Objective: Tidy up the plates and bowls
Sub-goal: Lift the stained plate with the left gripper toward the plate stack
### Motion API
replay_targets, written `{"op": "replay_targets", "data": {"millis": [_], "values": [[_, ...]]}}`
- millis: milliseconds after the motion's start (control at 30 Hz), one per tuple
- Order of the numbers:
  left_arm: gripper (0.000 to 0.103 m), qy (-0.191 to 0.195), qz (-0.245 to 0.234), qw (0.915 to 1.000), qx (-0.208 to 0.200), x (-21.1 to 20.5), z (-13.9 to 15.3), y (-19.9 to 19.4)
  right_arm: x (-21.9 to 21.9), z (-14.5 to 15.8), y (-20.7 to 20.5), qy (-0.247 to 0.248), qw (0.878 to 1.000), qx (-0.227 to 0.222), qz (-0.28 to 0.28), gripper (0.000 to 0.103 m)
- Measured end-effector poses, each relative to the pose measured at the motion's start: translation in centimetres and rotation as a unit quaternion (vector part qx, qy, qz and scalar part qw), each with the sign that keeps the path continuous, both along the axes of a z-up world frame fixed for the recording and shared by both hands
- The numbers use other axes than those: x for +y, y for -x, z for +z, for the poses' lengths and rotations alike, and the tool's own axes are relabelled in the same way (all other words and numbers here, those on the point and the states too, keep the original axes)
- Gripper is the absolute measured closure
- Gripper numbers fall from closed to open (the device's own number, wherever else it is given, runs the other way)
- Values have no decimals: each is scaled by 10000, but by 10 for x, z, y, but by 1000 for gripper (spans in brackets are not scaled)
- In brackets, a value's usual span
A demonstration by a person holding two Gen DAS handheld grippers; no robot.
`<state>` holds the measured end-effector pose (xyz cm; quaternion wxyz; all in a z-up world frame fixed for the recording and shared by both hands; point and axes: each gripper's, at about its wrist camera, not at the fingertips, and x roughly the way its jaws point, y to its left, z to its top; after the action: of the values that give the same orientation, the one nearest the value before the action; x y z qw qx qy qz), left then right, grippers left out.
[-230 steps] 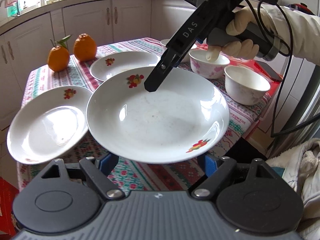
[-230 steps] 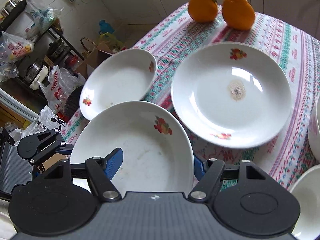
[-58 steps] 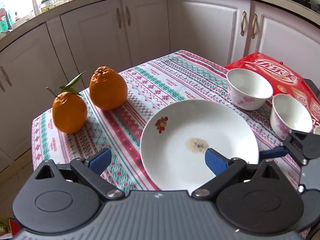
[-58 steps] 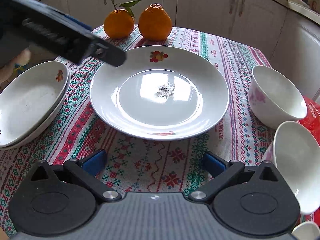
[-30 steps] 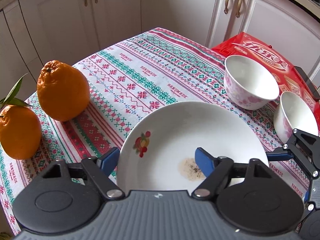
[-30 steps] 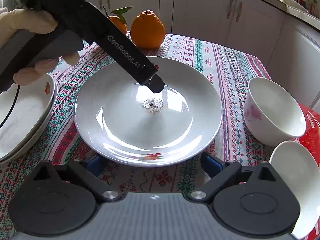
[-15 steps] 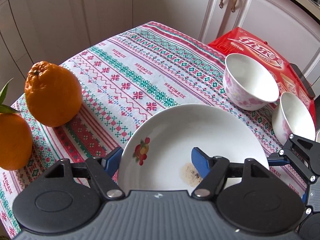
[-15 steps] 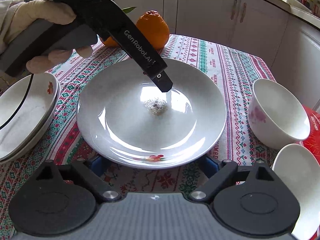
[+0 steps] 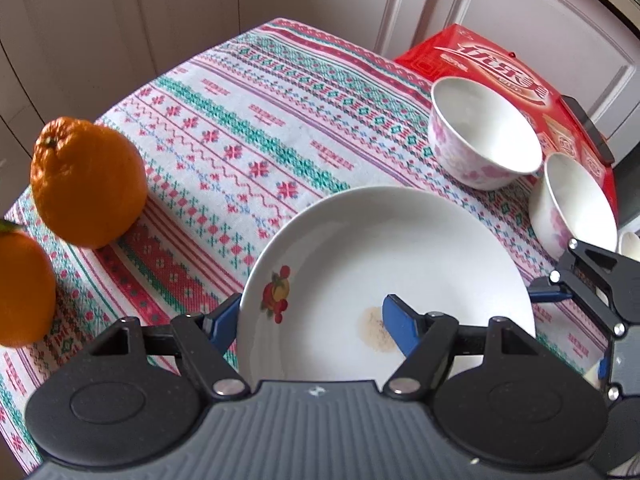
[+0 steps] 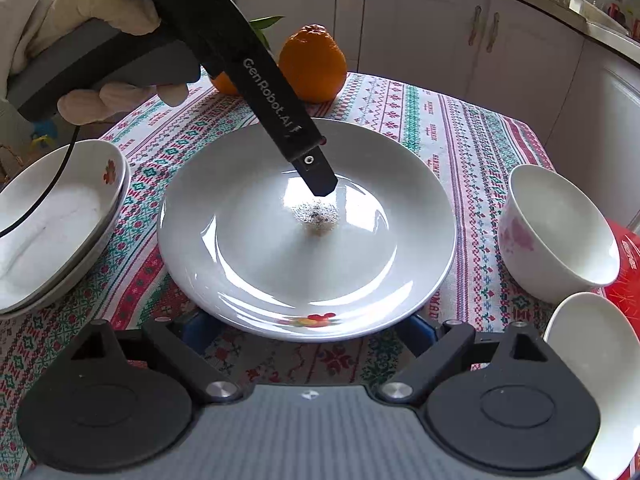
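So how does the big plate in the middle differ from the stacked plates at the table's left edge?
The middle plate lies alone, flat on the tablecloth; the stacked plates are two, nested and overhanging the table edge. The middle plate carries a speckled brown spot at its centre; the top stacked plate shows none. The left gripper straddles the middle plate's rim; nothing grips the stack. Both are white with a small fruit motif.

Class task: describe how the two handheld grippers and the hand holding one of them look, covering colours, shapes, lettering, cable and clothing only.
Left gripper: black fingers lettered "GenRobot.AI", grey handle, black cable. The hand wears a cream glove and pale sleeve. Right gripper: ribbed grey body, black round-ended linkages with silver pivots, blue pads.
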<state>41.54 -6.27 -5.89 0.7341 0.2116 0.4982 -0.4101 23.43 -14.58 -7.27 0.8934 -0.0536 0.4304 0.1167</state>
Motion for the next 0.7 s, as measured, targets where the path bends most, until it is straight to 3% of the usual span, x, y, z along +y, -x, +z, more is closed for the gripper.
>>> {"op": "replay_targets", "data": {"millis": [200,700], "values": [[30,-29,-69,9998,181,6,1,0,1,-2,2,-32,9999,13,104,8],[30,-40,-26,9999,154,11,2,8,3,2,8,-50,9997,-78,243,8]]}}
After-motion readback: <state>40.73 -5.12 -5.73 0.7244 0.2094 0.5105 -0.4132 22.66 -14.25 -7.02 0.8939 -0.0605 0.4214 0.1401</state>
